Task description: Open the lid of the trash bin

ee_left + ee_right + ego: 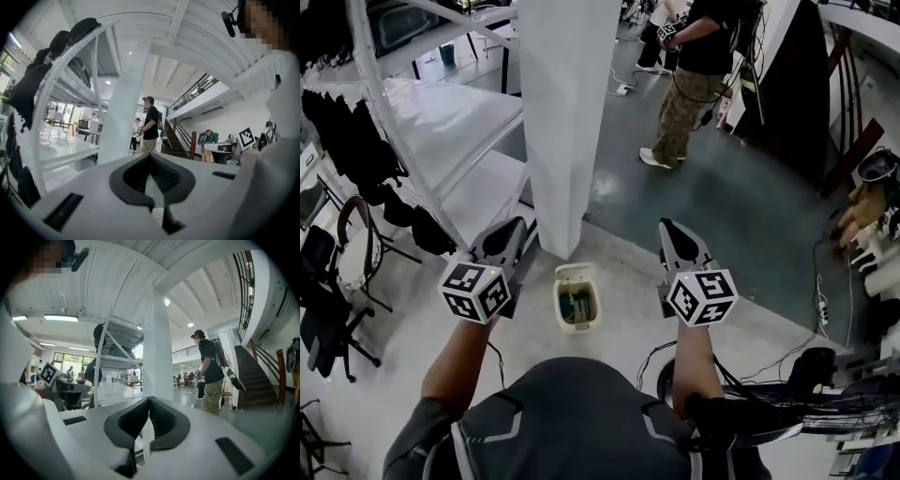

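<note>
Meeting at their tips, the jaws of the left claw grip nothing, and the right claw is likewise closed and empty. In the head view the trash bin stands on the floor low between the two claws, touching neither, its inside showing from above. Just beyond it a white pillar rises straight ahead of both claws. A white shelving rack hung with dark items stands to the left. A person stands past the pillar.
</note>
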`<move>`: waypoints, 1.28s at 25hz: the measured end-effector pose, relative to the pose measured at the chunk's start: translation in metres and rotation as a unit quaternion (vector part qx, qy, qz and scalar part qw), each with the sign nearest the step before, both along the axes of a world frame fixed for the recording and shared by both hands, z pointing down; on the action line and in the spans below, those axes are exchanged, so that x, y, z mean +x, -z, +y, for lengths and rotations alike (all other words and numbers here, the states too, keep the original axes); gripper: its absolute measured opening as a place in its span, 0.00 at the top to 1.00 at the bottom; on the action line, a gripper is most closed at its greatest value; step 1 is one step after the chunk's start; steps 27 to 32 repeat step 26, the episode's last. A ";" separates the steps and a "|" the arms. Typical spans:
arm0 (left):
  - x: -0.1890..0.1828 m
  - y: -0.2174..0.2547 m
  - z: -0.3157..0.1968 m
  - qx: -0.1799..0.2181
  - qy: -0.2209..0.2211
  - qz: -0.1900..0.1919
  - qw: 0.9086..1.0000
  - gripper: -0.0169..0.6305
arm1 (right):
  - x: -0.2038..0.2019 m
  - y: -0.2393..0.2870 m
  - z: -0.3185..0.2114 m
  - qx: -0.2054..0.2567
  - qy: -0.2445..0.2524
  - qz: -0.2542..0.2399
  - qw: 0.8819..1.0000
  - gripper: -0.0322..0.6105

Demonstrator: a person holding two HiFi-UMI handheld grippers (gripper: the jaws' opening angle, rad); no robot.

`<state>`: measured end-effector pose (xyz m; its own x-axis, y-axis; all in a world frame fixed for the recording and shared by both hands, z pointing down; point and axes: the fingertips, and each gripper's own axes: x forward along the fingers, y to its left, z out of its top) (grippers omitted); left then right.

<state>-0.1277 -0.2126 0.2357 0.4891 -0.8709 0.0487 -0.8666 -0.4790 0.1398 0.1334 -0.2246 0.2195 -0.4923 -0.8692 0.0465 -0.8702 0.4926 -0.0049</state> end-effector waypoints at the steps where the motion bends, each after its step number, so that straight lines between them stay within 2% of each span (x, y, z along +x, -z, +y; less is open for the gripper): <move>1: 0.000 0.006 0.000 0.005 0.000 0.001 1.000 0.96 | 0.001 0.002 0.000 0.001 -0.002 0.003 1.000 0.91; 5: 0.001 0.018 0.005 0.023 -0.001 -0.013 1.000 0.96 | -0.002 0.005 0.003 0.000 0.004 0.008 1.000 0.91; 11: 0.004 0.012 0.008 0.019 0.009 -0.022 1.000 0.96 | -0.003 0.005 0.006 0.000 0.005 0.012 1.000 0.91; 32: -0.001 0.018 0.011 0.033 0.022 -0.008 0.999 0.96 | -0.003 0.005 0.005 0.001 -0.002 0.019 1.000 0.91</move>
